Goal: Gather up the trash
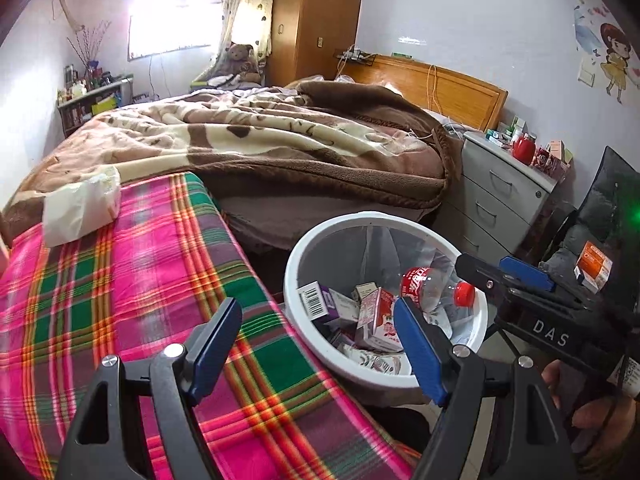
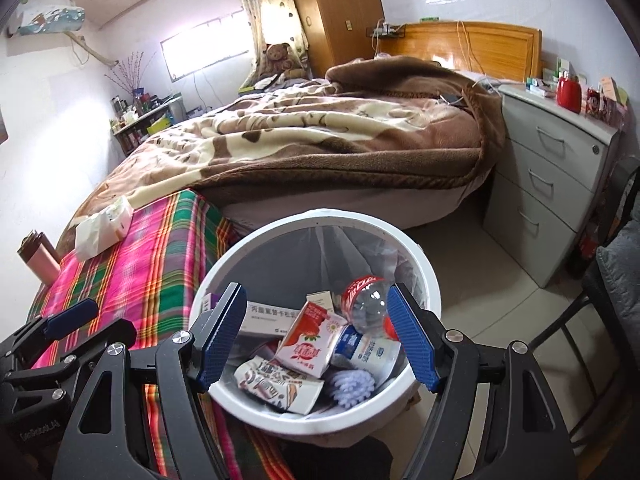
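A white round trash bin [image 1: 304, 248] [image 2: 224, 264] stands on the floor beside a table with a plaid cloth [image 1: 120, 280] [image 2: 160, 248]. In it lie a clear bottle with a red label [image 1: 430, 286] [image 2: 366, 300], a strawberry milk carton [image 1: 378, 316] [image 2: 310, 338], medicine boxes, a small white bottle [image 2: 366, 352] and other wrappers. My left gripper [image 1: 316, 352] is open and empty over the table edge and bin. My right gripper [image 2: 316, 338] is open and empty right above the bin; it also shows in the left wrist view [image 1: 504, 272]. A crumpled white packet [image 1: 80, 208] [image 2: 104, 228] lies on the cloth.
A bed with a brown blanket [image 1: 260, 136] [image 2: 320, 132] fills the middle. A grey drawer cabinet [image 1: 500, 196] [image 2: 556, 184] with small items stands to the right. A pink flask [image 2: 40, 260] stands on the table's left. A dark chair [image 2: 608, 300] is at right.
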